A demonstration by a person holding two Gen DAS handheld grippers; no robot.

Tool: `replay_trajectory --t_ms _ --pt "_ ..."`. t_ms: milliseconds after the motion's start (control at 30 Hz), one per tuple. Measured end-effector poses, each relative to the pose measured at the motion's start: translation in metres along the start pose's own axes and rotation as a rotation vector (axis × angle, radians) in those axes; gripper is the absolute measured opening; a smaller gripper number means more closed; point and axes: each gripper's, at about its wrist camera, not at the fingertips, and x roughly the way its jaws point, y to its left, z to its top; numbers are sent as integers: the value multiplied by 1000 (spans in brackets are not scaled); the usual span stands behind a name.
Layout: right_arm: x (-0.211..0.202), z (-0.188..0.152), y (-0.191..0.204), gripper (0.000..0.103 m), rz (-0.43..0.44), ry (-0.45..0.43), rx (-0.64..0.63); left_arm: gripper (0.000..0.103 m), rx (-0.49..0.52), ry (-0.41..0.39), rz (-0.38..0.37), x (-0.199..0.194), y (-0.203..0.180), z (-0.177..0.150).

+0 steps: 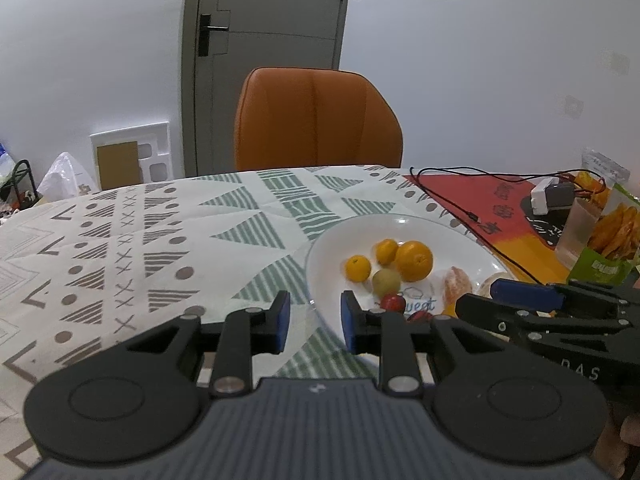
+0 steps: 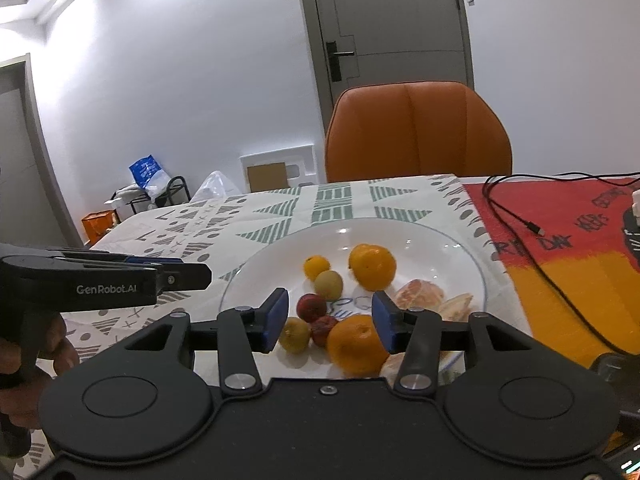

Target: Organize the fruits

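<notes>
Nearest the right wrist lens, the right gripper (image 2: 330,322) hangs low over the near part of the white plate (image 2: 444,248), its blue-padded fingers (image 2: 276,316) spread wide and holding nothing. Between those fingers, on the plate, lies a large orange (image 2: 354,344), with a dark red fruit (image 2: 323,330) and a yellow-green fruit (image 2: 295,334) touching or just beside it. Farther in on the plate sit another red fruit (image 2: 311,307), a green-yellow fruit (image 2: 329,285), a small orange (image 2: 317,267) and a second large orange (image 2: 372,266). Peeled citrus segments (image 2: 418,294) lie toward the plate's right side.

From the left wrist view, the left gripper (image 1: 315,320) is at the plate's near left rim (image 1: 316,256), its fingers (image 1: 283,316) parted moderately and empty, one on each side of the rim line. A hand (image 2: 24,352) grips its handle.

The plate rests on the desk (image 1: 120,240), which is covered by a patterned cloth; just right of the plate begins a red and yellow mat (image 2: 568,280) with a black cable (image 2: 516,216) lying across it. Beyond the mat's far right corner, a snack bag (image 1: 612,240) and a cup (image 1: 576,232) stand together. Behind the plate, across the desk, is an orange chair (image 1: 316,120), and behind that a grey door (image 1: 276,60).
</notes>
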Motion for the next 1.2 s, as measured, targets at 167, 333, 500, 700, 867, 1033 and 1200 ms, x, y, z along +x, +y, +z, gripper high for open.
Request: replay_trajectory --t_ms 167,333,500,700,867,1033,1200 --pt "-1 -1 9 49 14 8 0 26 -18 -2 27 -10 11 -2" --pt "-4 -1 20 57 25 12 -5 39 -40 -17 67 -26 23 -4" --pt "-9 -2 32 63 42 10 -17 73 -60 -27 123 -38 32 -9" --pt "-16 -2 40 82 64 -9 -29 86 -67 -56 178 -56 39 -15" --pt "-22 -1 48 93 80 -19 -47 89 -90 -69 201 -66 47 -21" --pt "-28 -1 55 101 93 -29 -46 92 -111 -76 230 -79 55 -25" --pt "-33 -4 61 103 105 -32 -43 94 -116 -90 255 -92 62 -30"
